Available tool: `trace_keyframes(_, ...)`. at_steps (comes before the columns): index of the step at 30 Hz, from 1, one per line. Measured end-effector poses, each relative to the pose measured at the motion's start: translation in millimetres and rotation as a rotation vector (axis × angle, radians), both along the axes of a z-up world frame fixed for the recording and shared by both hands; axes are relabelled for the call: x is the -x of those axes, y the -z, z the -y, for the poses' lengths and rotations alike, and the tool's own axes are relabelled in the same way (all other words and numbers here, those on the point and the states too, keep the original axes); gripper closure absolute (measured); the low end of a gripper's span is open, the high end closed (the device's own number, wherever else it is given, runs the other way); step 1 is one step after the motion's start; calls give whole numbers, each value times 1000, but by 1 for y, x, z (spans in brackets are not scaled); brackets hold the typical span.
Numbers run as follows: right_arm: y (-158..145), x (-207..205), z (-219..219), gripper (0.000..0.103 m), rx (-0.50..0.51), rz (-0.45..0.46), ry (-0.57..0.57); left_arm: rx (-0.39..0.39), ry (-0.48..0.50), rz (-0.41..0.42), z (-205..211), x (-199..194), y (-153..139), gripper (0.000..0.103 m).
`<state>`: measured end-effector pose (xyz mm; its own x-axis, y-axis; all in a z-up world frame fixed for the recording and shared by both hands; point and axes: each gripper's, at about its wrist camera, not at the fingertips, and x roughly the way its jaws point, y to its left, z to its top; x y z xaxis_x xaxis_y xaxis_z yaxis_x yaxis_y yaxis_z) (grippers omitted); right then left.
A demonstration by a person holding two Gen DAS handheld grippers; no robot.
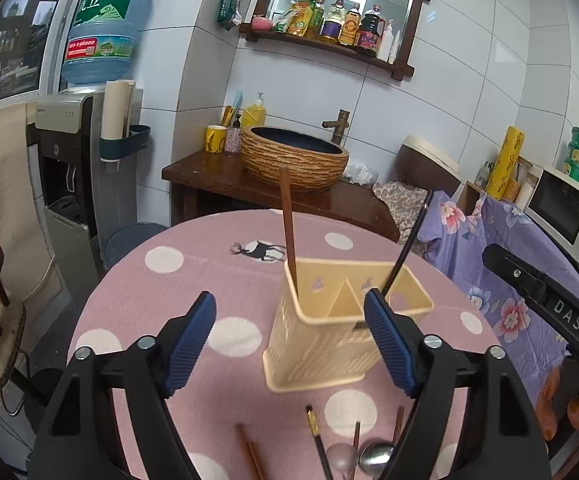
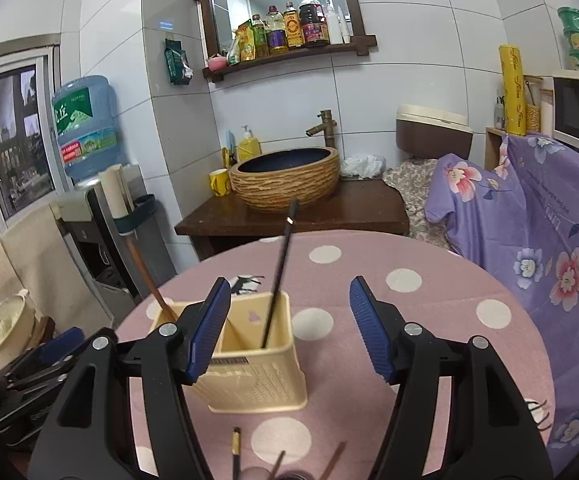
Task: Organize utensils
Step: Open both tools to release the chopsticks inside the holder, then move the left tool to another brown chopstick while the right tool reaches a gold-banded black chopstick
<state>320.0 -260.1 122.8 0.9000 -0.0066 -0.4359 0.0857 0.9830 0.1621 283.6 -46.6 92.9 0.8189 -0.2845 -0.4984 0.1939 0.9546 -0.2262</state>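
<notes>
A cream slotted utensil holder (image 1: pixel 329 344) (image 2: pixel 257 380) stands on the pink dotted table (image 1: pixel 233 336). A brown chopstick (image 1: pixel 287 224) (image 2: pixel 149 276) stands upright in its left compartment. A black chopstick (image 1: pixel 409 240) (image 2: pixel 281 276) leans in the right one. My left gripper (image 1: pixel 289 299) is open just in front of the holder, nothing between its blue pads. My right gripper (image 2: pixel 289 285) is open too, its left pad over the holder's rim, apart from the black chopstick. Two spoons (image 1: pixel 375 456), a black gold-tipped chopstick (image 1: pixel 317 436) (image 2: pixel 235 452) and brown chopsticks (image 1: pixel 251 454) lie on the near table.
The right gripper's black body (image 1: pixel 537 292) reaches in at the right of the left wrist view, with fingers of a hand (image 1: pixel 569 412) below it. Behind the table are a wooden stand with a woven basin (image 1: pixel 293 160), a water dispenser (image 1: pixel 77 160) and a purple floral cloth (image 2: pixel 529 220).
</notes>
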Motion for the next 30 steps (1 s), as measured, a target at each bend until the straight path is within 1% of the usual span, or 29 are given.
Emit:
trace_keyframes(3,14,14,2,40,3,-23,2,-14,12,-21,-4,13,12,20)
trace_keyframes(7,36,31,1,40,19,-66,2,-42,8,-55,-11,31,33,17)
trace_keyframes(12,65,52,1,40,42,-117,15,-58,-7,-131,-22,46,64,17)
trace_keyframes(17,100,70,3,40,55,-193,33,-70,-22,-204,-33,56,91,17)
trace_keyframes(19,112,77,3,40,57,-216,42,-67,-40,-228,-39,60,100,18)
trace_keyframes(25,140,91,6,40,28,-270,59,-70,-66,-282,-51,69,119,26)
trace_keyframes(28,150,94,4,40,30,-288,62,-71,-63,-300,-54,72,126,29)
trace_keyframes(30,154,95,3,40,30,-295,58,-73,-66,-309,-54,74,130,33)
